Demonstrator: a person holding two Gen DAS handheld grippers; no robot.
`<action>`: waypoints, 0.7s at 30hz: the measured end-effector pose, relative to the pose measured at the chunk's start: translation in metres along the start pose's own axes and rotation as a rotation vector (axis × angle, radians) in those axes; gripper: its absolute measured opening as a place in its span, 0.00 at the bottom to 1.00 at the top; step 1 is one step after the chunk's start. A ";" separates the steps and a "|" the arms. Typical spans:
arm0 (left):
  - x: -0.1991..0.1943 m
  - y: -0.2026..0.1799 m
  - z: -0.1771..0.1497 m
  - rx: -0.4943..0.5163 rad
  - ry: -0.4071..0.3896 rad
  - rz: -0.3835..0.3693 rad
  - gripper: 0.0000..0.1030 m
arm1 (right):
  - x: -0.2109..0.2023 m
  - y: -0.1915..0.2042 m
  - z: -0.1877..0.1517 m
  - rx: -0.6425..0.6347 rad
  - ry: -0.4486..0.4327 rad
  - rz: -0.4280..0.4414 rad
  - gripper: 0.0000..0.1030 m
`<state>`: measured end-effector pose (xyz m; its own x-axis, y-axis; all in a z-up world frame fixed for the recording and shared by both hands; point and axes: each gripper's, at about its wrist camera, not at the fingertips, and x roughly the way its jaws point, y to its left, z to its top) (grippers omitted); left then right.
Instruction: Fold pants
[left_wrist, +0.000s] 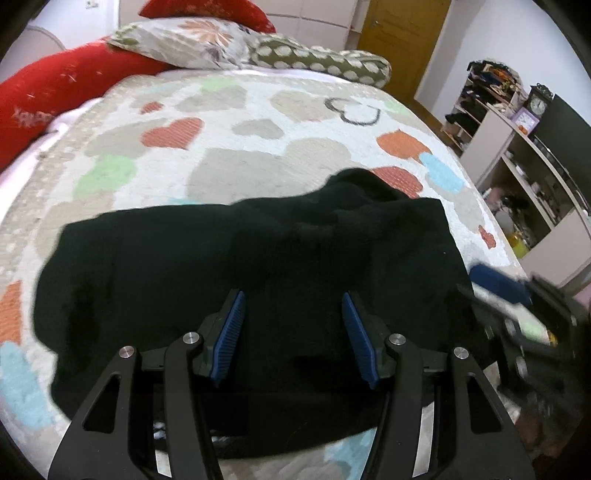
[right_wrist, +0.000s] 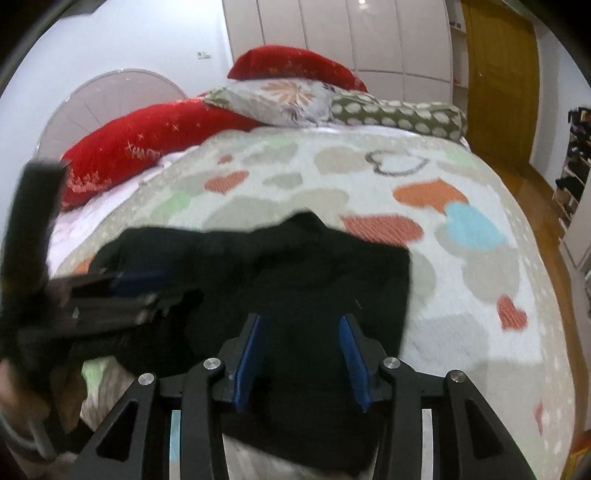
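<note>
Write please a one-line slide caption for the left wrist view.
Left gripper open above the dark green fabric pants, spread on a heart-patterned quilted bedspread; right gripper blurred beside.

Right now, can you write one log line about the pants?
black fabric pants: folded, on heart-patterned bedspread | left gripper: open above pants | right gripper: open above pants

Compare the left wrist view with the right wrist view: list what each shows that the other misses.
Only the left wrist view shows the shelves with a clock and the dark screen. Only the right wrist view shows the white wardrobe doors and the rounded headboard. Both show the black pants on the heart-patterned bedspread, the red pillows, the yellow door, and each other's gripper: right gripper, left gripper.
</note>
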<state>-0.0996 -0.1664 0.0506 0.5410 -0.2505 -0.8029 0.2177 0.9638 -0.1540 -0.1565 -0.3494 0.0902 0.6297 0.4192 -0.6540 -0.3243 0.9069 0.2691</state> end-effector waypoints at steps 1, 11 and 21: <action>-0.005 0.003 -0.001 -0.001 -0.007 0.015 0.53 | 0.007 0.003 0.006 0.003 -0.003 0.012 0.41; -0.021 0.034 -0.007 -0.065 -0.026 0.078 0.53 | 0.069 0.026 0.020 -0.017 0.060 0.007 0.43; -0.030 0.046 -0.012 -0.103 -0.030 0.075 0.53 | 0.033 0.031 0.002 -0.007 0.041 0.048 0.46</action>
<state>-0.1160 -0.1138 0.0609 0.5767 -0.1785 -0.7972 0.0918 0.9838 -0.1538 -0.1447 -0.3078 0.0781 0.5841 0.4603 -0.6686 -0.3585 0.8853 0.2962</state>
